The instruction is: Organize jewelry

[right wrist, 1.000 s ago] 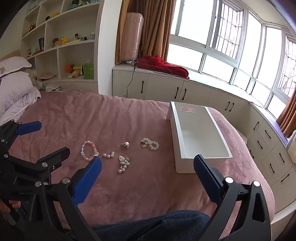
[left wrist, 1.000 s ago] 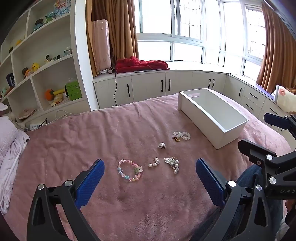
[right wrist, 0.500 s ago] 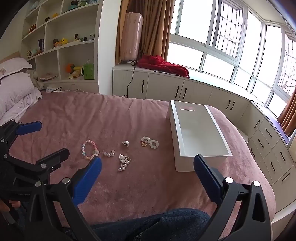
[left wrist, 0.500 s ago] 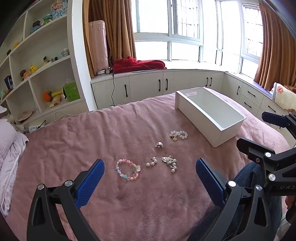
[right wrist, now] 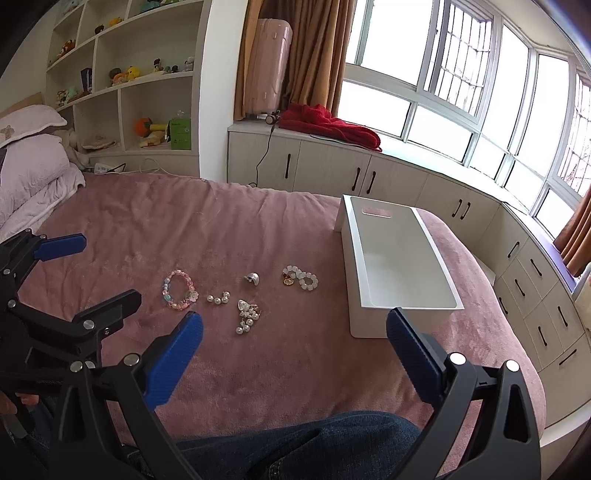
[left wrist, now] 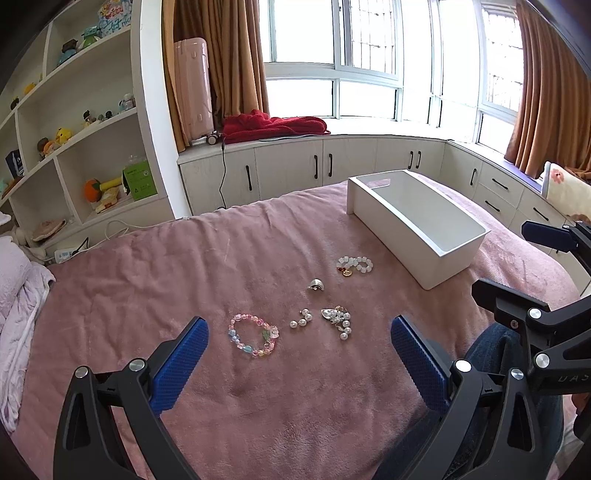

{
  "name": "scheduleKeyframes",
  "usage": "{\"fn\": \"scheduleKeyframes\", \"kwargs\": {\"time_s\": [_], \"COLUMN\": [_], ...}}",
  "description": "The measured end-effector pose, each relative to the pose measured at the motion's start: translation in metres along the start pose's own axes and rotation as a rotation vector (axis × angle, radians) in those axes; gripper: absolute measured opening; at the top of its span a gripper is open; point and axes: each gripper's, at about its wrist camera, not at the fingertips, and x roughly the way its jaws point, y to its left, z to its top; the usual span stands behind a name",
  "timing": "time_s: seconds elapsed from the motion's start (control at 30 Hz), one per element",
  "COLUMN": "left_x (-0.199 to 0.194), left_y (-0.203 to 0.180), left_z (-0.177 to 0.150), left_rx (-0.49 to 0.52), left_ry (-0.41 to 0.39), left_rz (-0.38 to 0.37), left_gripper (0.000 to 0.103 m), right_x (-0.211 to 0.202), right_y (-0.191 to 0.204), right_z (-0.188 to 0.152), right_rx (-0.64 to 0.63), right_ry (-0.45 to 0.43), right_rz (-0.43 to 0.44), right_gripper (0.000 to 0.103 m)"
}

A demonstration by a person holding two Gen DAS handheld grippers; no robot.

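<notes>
jewelry is spread on the pink blanket (left wrist: 147,280): a pastel bead bracelet (left wrist: 253,334) at the left, loose pearls (left wrist: 301,318) and a pearl cluster (left wrist: 338,318) beside it, a silver ring (left wrist: 317,284) and a white bead bracelet (left wrist: 354,264) farther off. a white box (left wrist: 413,225) is seen to the right. the left gripper (left wrist: 299,363) and right gripper (right wrist: 295,354) are held wide apart, nothing gripped.

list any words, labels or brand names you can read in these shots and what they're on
"UAS": pale embossed letters, cut off by the frame edge, on the black body of the right claw as seen from the left wrist view.
Green box on the shelf: has white print, too small to read.
Colourful box on the top shelf: blue lettering, too blurred to read.
Dark blue box on the left shelf: label unreadable.
The white bin and jewelry carry no text.
</notes>
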Motion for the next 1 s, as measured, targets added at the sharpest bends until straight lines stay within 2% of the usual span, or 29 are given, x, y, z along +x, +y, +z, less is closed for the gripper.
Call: {"fn": "scheduleKeyframes", "kwargs": {"time_s": [1.0], "left_x": [-0.002], "left_y": [0.008], "left_z": [0.003], "left_rx": [-0.007], "left_ry": [-0.001], "left_rz": [0.004], "left_gripper": [0.1], "right_x": [0.006], "right_y": [-0.007], "right_z": [-0.001], "right_rx": [0.013], "right_ry": [0.015], "right_rz": [-0.012], "right_gripper": [0.098]}}
